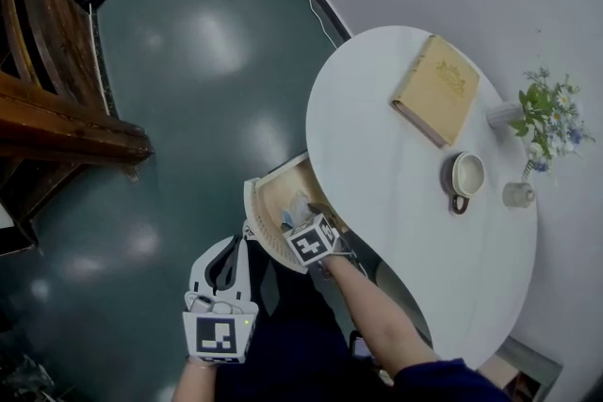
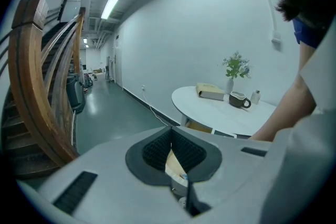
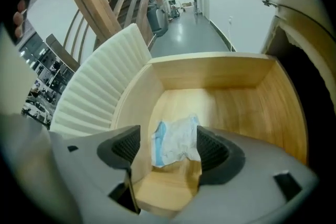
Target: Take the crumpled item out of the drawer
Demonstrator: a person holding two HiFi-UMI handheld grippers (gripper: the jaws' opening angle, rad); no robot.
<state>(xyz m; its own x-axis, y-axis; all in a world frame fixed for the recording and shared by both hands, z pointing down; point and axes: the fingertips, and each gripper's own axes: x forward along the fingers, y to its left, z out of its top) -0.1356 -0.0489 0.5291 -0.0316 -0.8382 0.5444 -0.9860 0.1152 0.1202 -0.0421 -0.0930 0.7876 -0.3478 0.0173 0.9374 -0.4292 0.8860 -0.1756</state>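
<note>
Crumpled white-and-blue wad [image 3: 176, 141] lies flat on the wooden floor, left side; drawer [image 3: 210, 71] open.

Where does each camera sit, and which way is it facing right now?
Head view: on the person's head, looking steeply down on the round table and open drawer; shows left gripper, right gripper and right forearm.
Left gripper view: on the left gripper, facing across the room at the table; shows its shut jaws and that forearm.
Right gripper view: on the right gripper, pointing down into the drawer; its open jaws flank the crumpled item.
Shared: head and left gripper views both show the table, book and mug.
</note>
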